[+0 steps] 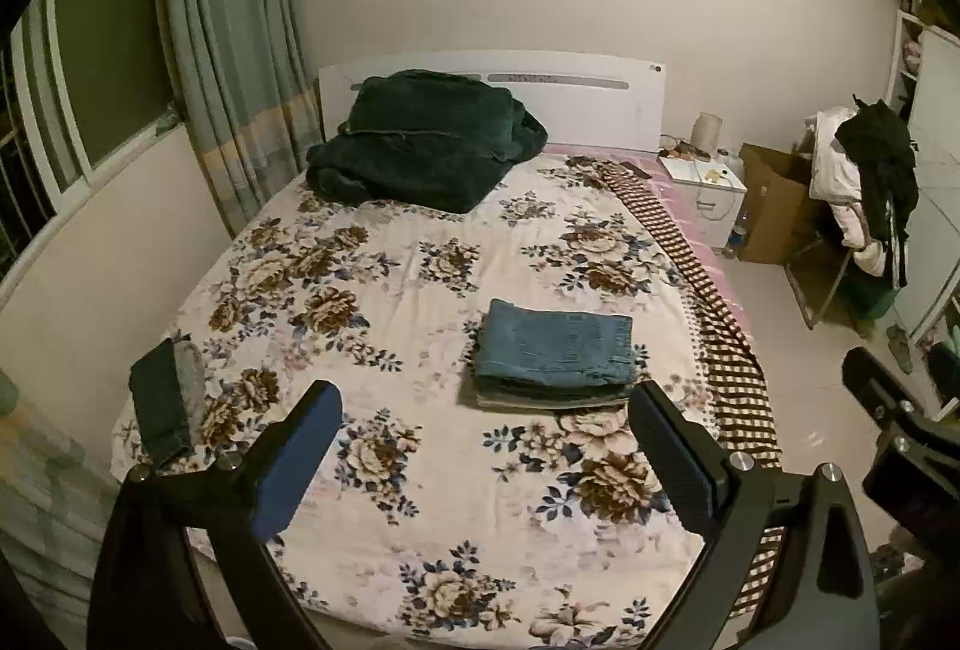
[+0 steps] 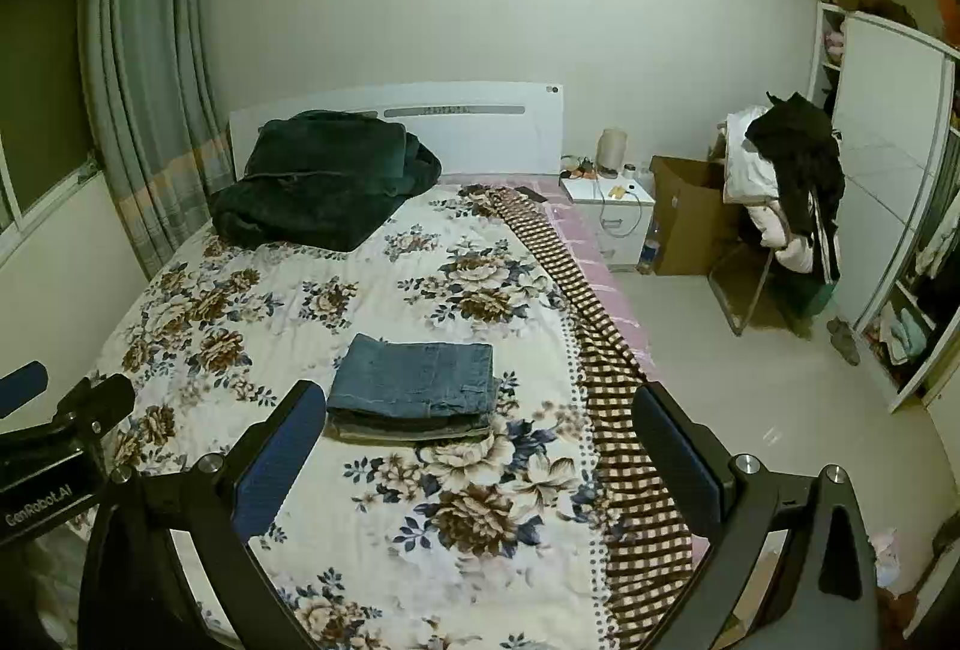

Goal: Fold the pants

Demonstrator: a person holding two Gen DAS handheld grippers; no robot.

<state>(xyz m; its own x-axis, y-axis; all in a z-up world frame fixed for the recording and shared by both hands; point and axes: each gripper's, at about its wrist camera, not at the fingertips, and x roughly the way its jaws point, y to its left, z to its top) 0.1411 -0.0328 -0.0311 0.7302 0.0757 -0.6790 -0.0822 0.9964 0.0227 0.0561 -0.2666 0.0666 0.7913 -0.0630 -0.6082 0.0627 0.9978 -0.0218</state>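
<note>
Both tongs hang above the foot of the bed, empty. Left gripper (image 1: 486, 461) stands wide, its blue pads well apart with only the floral bedspread (image 1: 384, 290) between them; right gripper (image 2: 474, 464) is spread just as wide. Neither touches cloth, which suggests a pause between garments. At twelve o'clock from the left gripper, folded jeans (image 1: 555, 350) top a neat stack, squared up as if finished. At ten o'clock, near the bed's edge, lies a small dark folded garment (image 1: 165, 401), probably set apart. A dark green blanket (image 1: 420, 140) is heaped by the headboard. On the left tool's body, in the right view, I read "GenRobot.AI".
</note>
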